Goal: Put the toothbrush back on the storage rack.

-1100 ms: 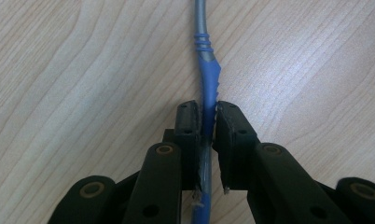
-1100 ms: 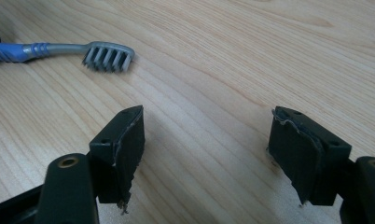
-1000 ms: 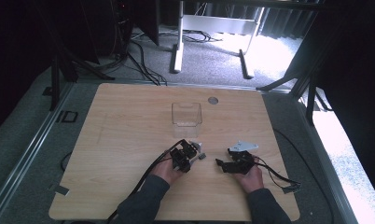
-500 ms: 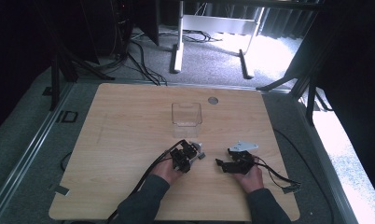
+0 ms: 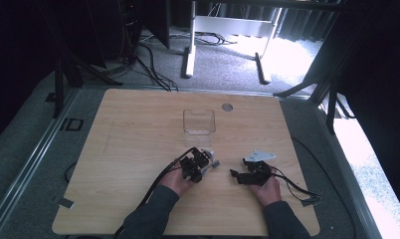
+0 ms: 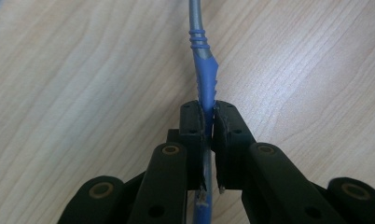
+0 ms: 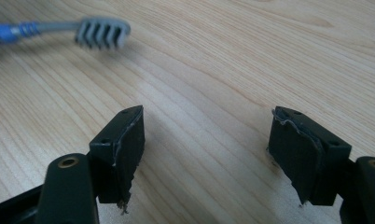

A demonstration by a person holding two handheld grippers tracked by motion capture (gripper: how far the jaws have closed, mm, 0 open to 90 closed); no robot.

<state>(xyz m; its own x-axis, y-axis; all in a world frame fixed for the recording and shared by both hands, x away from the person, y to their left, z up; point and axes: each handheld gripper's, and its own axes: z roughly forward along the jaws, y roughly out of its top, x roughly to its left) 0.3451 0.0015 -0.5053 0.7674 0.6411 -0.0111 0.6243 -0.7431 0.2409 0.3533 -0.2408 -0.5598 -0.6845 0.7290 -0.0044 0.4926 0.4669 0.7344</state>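
Left gripper view: left gripper clamps toothbrush handle at frame centre. Right gripper jaws wide apart over table.

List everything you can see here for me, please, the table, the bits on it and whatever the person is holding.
table: one, light wood, middle of the high view, on grey carpet
clear container: one, transparent, toward the far middle of the table, nothing visible inside
round cap: one, grey, set in the table near its far edge
toothbrush: one, blue and grey handle with grey bristles, clamped by the handle in the left gripper
metal frame: one, pale, on the floor beyond the table
floor cables: several, black, beyond the far left corner
left gripper: one, black, jaws closed on the toothbrush
right gripper: one, black, jaws wide apart over bare wood
hands: two, at the table's near edge, dark sleeves
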